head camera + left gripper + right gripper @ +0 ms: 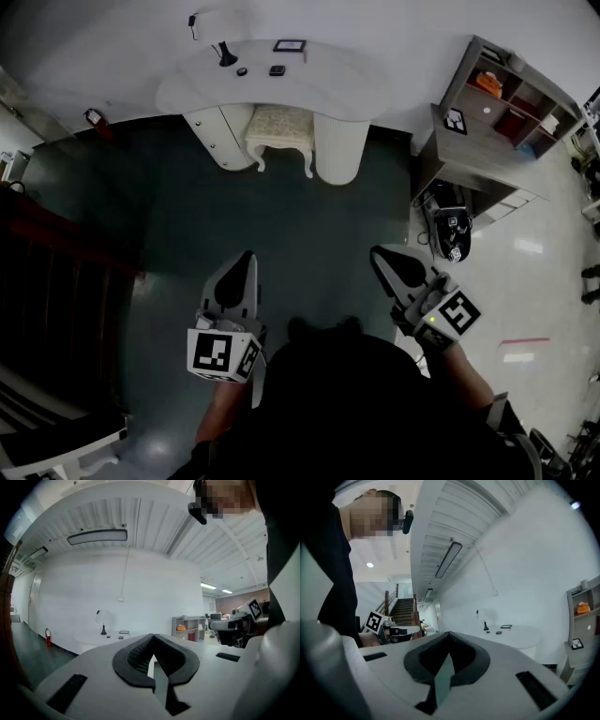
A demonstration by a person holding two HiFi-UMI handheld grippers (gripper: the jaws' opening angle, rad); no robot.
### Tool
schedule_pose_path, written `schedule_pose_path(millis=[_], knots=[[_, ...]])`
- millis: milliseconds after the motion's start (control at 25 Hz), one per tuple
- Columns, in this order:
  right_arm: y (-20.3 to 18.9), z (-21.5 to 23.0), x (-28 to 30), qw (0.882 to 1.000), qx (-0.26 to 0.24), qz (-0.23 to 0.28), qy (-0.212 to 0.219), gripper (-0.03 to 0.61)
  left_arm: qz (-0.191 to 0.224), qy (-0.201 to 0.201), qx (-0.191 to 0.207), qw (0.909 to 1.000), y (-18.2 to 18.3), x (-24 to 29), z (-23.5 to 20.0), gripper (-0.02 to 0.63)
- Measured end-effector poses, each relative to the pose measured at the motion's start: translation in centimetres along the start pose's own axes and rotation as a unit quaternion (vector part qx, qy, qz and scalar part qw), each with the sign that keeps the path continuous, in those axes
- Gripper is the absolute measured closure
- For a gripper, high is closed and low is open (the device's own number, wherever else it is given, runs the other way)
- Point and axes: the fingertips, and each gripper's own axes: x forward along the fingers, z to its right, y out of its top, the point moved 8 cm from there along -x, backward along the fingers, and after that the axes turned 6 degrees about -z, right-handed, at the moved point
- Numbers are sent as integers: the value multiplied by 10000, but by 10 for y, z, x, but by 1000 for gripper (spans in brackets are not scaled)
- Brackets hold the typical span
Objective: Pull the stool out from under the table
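Observation:
A cream stool (279, 133) with carved legs stands tucked under the white curved table (328, 82) against the far wall in the head view. My left gripper (246, 258) is held low at the left, well short of the stool, shut with nothing in it. My right gripper (377, 253) is at the right, also far from the stool, shut and empty. In the left gripper view the left gripper (153, 637) points at the distant table (91, 636). In the right gripper view the right gripper (449, 633) tilts upward, with the table (518, 634) at the right.
A grey shelf unit (506, 98) stands at the right with a machine (448, 225) on the floor beside it. A dark wooden staircase (56, 281) runs along the left. Small items (277, 69) and a lamp (226, 54) sit on the table. Dark floor (309, 225) lies between me and the stool.

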Motion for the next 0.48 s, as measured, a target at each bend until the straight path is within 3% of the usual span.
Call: schedule_pose_path(millis=[480], knots=[[-2, -18, 27, 9998, 137, -8, 129, 561, -3, -95, -13, 10000, -6, -6, -26, 600]])
